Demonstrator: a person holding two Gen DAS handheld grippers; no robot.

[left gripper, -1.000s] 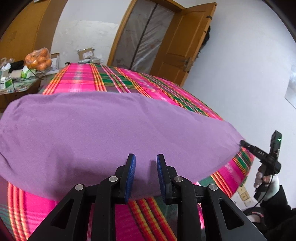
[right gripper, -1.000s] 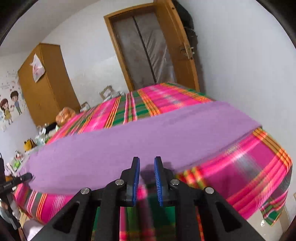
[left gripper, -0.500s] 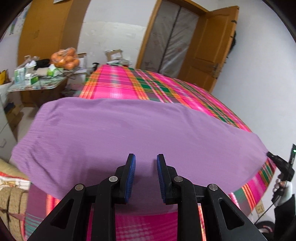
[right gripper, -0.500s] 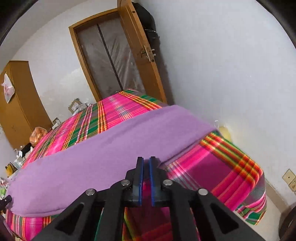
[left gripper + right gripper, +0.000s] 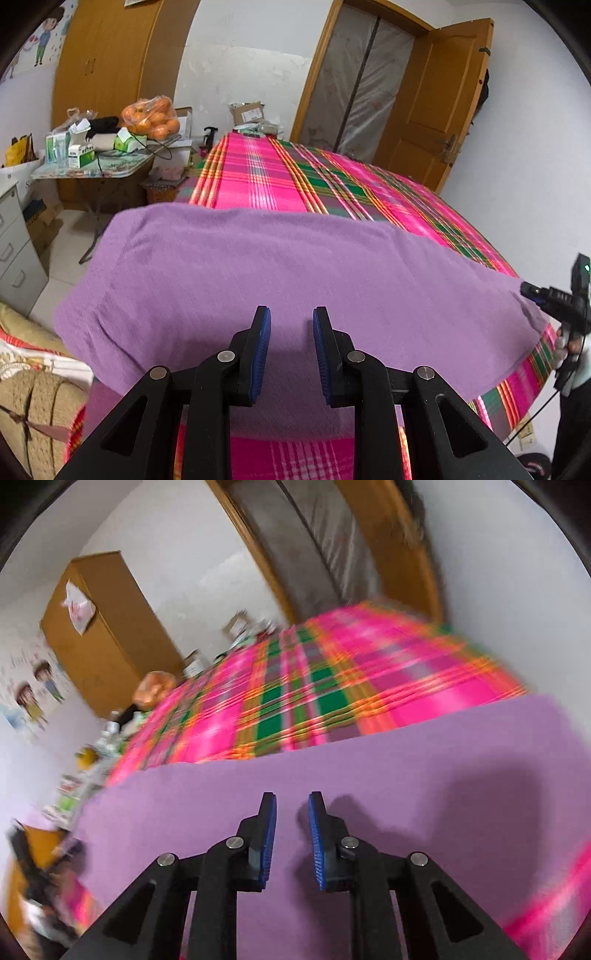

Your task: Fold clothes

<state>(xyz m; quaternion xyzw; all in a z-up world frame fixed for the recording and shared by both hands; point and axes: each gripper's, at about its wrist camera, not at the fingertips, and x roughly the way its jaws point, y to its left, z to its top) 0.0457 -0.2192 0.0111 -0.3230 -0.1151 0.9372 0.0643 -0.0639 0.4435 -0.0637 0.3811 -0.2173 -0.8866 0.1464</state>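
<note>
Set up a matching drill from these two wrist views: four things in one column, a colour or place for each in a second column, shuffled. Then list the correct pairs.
Things:
1. garment
2. bedspread
3. bag of oranges
4. wardrobe

Descriptions:
A. pink plaid with green and orange stripes
B. on the cluttered side table
C. plain purple, spread across the near end of the bed
D. brown wood, against the far wall

Pairs: 1-C, 2-A, 3-B, 4-D
</note>
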